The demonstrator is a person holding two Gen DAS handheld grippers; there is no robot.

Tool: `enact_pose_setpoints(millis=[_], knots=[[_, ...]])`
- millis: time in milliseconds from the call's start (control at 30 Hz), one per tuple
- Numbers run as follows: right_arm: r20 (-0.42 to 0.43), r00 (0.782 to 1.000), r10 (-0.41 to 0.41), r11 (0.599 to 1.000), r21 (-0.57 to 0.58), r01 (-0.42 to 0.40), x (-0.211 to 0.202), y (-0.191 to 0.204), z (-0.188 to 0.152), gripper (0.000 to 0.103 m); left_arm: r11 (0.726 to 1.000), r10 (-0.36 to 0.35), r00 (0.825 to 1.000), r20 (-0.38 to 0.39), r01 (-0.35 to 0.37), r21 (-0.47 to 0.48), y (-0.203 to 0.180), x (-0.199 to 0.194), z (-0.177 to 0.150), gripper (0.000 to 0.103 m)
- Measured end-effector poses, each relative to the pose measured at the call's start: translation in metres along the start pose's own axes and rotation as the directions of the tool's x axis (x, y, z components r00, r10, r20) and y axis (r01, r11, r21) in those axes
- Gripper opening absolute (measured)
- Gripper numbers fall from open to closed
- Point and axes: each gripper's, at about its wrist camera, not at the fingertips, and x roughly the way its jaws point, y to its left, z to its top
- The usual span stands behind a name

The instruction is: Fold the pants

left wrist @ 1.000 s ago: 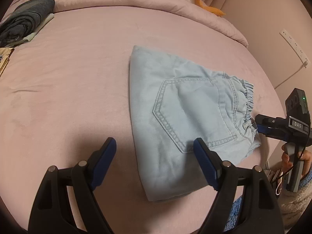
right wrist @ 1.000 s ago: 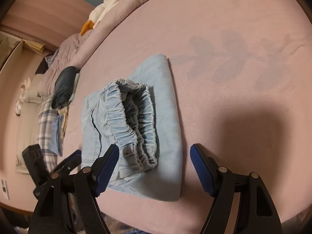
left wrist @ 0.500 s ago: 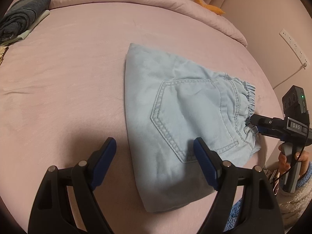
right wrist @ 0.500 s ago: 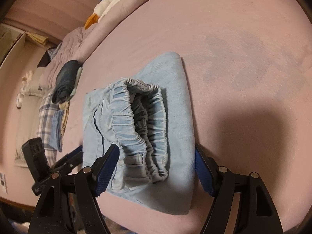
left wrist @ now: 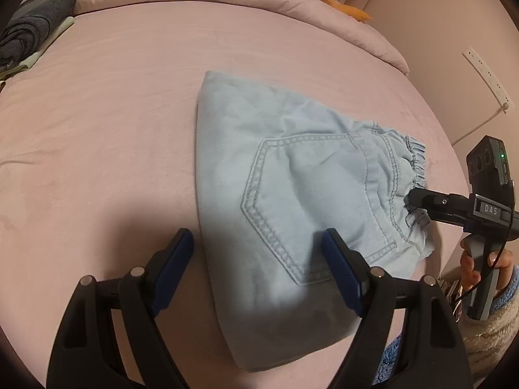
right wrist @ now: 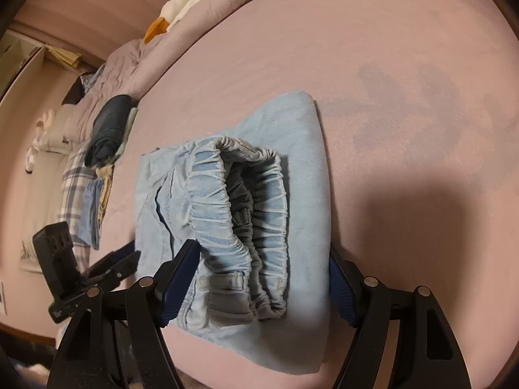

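Note:
Light blue denim pants (left wrist: 292,194) lie folded on the pink bed (left wrist: 113,129), back pocket up and elastic waistband to the right. My left gripper (left wrist: 259,269) is open, and the bundle's near left edge sits between its fingers. In the right wrist view the gathered waistband (right wrist: 240,214) faces the camera. My right gripper (right wrist: 259,278) is open and straddles that waistband end. From the left wrist view, the right gripper's fingertip (left wrist: 418,197) touches the waistband. A hand (left wrist: 476,259) holds its handle. The left gripper (right wrist: 110,265) shows at the pants' left side.
A dark grey folded garment (left wrist: 35,22) lies at the far left, with plaid cloth (right wrist: 74,188) beside it. A rolled pink duvet (left wrist: 292,3) and a white plush toy with orange feet (left wrist: 343,6) line the far edge. A power strip (left wrist: 486,77) hangs on the wall. The bed edge runs just under the right gripper.
Both grippers have moved in toward the pants. The left now has the near edge between its fingers, and the right has gone from in front of the waistband to straddling it.

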Motion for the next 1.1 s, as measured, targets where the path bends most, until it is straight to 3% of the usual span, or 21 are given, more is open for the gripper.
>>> enact_pose_setpoints(millis=[500,1100], knots=[[0.001,1.0,0.009,1.0,-0.012,-0.009,0.003,0.002,0.005,0.078,1.0,-0.017,1.0,-0.008,0.017,0.011,-0.003,0.004,0.003,0.08],[0.009,1.0,-0.001,0.995,-0.104,0.002,0.016,0.02,0.008,0.08,0.999,-0.025,0.999,-0.021,0.025,0.026,-0.012,0.016,0.013,0.082]])
